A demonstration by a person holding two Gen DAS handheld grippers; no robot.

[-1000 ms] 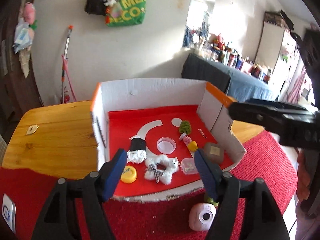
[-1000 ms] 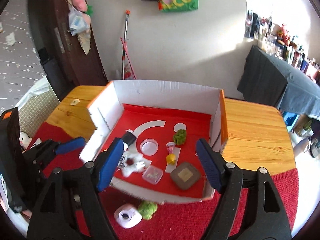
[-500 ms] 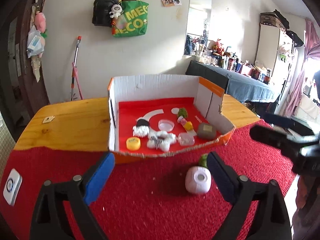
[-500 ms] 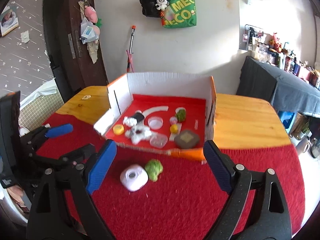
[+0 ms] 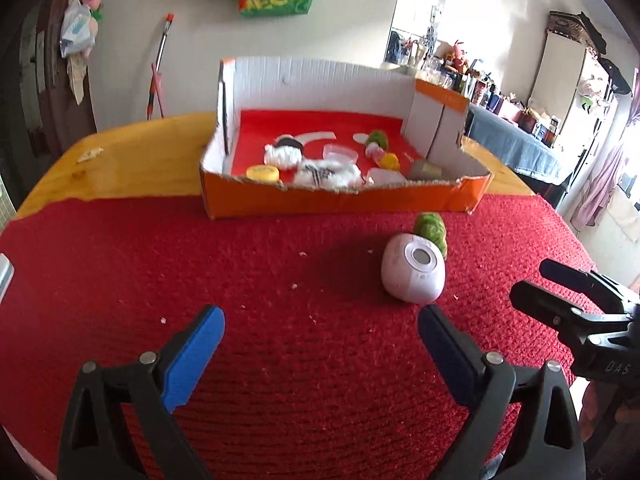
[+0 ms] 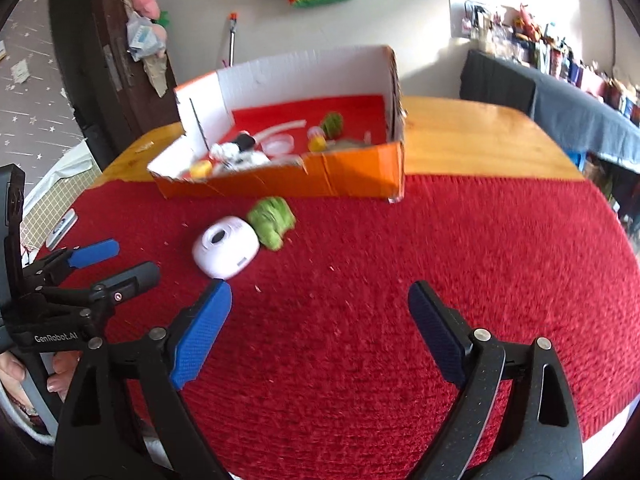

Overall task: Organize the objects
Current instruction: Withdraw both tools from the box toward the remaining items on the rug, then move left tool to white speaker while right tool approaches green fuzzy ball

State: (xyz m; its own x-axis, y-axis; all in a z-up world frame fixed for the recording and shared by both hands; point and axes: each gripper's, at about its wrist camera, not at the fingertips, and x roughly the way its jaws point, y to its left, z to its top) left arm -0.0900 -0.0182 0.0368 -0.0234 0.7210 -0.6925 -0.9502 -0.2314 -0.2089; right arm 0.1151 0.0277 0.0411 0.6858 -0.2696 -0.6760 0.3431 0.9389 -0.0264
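An orange cardboard box (image 5: 344,200) (image 6: 352,172) with a red floor stands on the table and holds several small items, among them a yellow cap (image 5: 263,173) and a white fluffy toy (image 5: 326,173). In front of it on the red mat lie a pale pink rounded device (image 5: 414,274) (image 6: 226,251) and a green fuzzy toy (image 5: 431,230) (image 6: 272,221), touching each other. My left gripper (image 5: 320,330) is open and empty, low over the mat, short of the pink device. My right gripper (image 6: 320,308) is open and empty, to the right of both objects.
The red mat (image 5: 200,260) covers the near part of the wooden table (image 5: 120,160). A white flat device (image 6: 61,229) lies at the mat's left edge. A dark sofa (image 6: 560,108) and cluttered shelves stand behind on the right.
Both grippers have pulled back and dropped from above the box to low over the mat. The pink device and green toy now lie ahead of the fingers.
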